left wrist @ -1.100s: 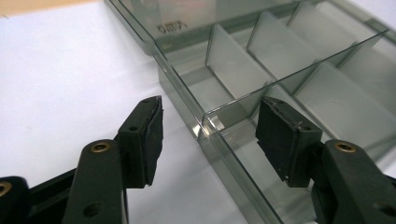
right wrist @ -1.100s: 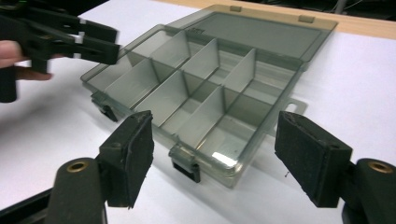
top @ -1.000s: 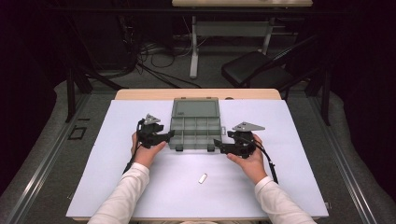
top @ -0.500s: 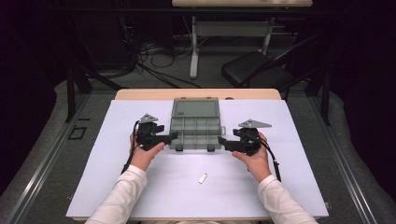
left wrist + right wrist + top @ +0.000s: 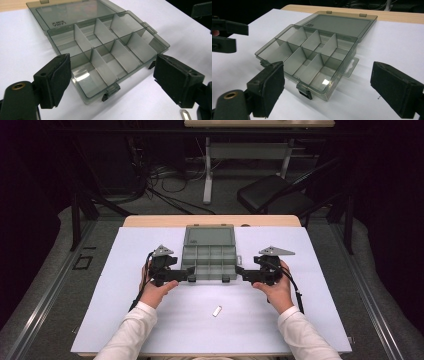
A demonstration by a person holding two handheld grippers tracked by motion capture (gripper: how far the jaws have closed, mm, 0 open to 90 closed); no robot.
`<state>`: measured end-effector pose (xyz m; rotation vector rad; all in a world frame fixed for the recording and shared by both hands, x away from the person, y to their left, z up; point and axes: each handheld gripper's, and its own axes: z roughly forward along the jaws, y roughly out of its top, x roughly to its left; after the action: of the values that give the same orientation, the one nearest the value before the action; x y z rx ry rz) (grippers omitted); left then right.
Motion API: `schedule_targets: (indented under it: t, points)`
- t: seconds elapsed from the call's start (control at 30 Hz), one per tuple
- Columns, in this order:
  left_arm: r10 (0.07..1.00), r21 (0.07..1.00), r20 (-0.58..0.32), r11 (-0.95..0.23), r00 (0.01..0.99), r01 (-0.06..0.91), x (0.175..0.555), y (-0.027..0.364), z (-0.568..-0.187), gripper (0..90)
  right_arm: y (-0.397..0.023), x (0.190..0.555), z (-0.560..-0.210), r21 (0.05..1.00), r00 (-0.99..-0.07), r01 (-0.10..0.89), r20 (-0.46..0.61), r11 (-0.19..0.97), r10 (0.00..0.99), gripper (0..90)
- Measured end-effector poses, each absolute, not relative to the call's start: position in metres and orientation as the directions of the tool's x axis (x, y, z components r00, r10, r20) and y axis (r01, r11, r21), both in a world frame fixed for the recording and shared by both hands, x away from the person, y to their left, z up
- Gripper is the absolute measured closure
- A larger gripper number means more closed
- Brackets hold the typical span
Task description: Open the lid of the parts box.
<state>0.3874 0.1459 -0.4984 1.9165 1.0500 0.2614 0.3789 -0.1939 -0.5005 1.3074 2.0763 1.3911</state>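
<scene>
A clear grey compartment box (image 5: 209, 261) lies open at the middle of a white table (image 5: 100, 320), its lid (image 5: 209, 236) folded flat on the far side and its eight divided cells apparently empty. A person seated at the near edge holds a two-jaw gripper in each hand: the left gripper (image 5: 189, 276) points in at the box's near left corner, the right gripper (image 5: 239, 271) at its near right corner. Both sets of jaws have just been opening and now stand spread wide, with nothing pinched between them; in the left gripper view the pads (image 5: 60, 77) frame the box's near end without touching it, and the right gripper view shows the same gap on either side of the box's corner and its front latch (image 5: 304, 92). A small pale metal piece (image 5: 217, 311) lies on the table well in front of the box, between the person's forearms, untouched. Judging from how things lie, the opening of the box looks finished and the grippers have let go of it; the work seems to stand between steps. A likely next move is for one gripper to swing back toward the small piece, come down over it with jaws narrowed to suit so slight a thing, and carry it to one of the cells, which would call for a careful, low pinch against the flat tabletop.
</scene>
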Motion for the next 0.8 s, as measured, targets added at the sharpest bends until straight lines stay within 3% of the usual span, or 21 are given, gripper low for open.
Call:
schedule_targets:
  t: [0.27,0.8]
  points:
    - [0.727,0.820,-0.159,-0.279,0.668,0.499,0.368,0.133,-0.495,15.0,-0.194,0.378,-0.499,0.864,-0.520,0.492,0.194,0.106,0.832,9.2]
    - [0.718,0.796,-0.166,-0.307,0.676,0.521,0.337,0.115,-0.506,14.9,-0.189,0.378,-0.500,0.863,-0.535,0.487,0.172,0.135,0.827,7.4]
